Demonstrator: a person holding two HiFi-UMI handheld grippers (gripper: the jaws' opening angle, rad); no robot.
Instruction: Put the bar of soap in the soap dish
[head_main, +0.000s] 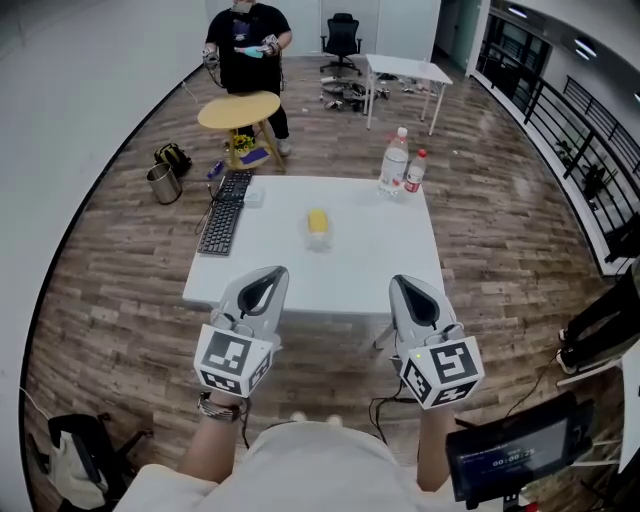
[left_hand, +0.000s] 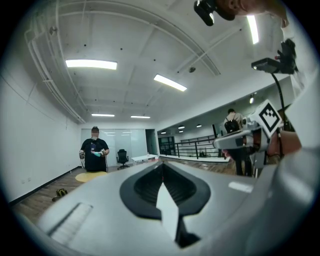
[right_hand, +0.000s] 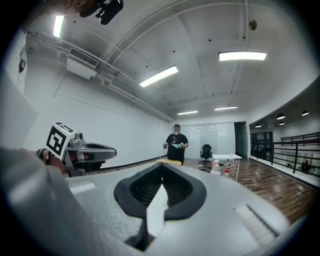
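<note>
Both hand-held grippers, left (head_main: 266, 276) and right (head_main: 409, 284), are pressed together with nothing in them. The yellow bar of soap (head_main: 317, 221) sits on the bench (head_main: 380, 250), well ahead and between the two. It's probably light, stiff and slick, so I'd pinch it across its long sides.

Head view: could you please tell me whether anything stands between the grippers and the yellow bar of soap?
Nothing visible does: only bare table separates the soap from the left gripper and right gripper; keyboard and bottles sit off to the sides.
</note>
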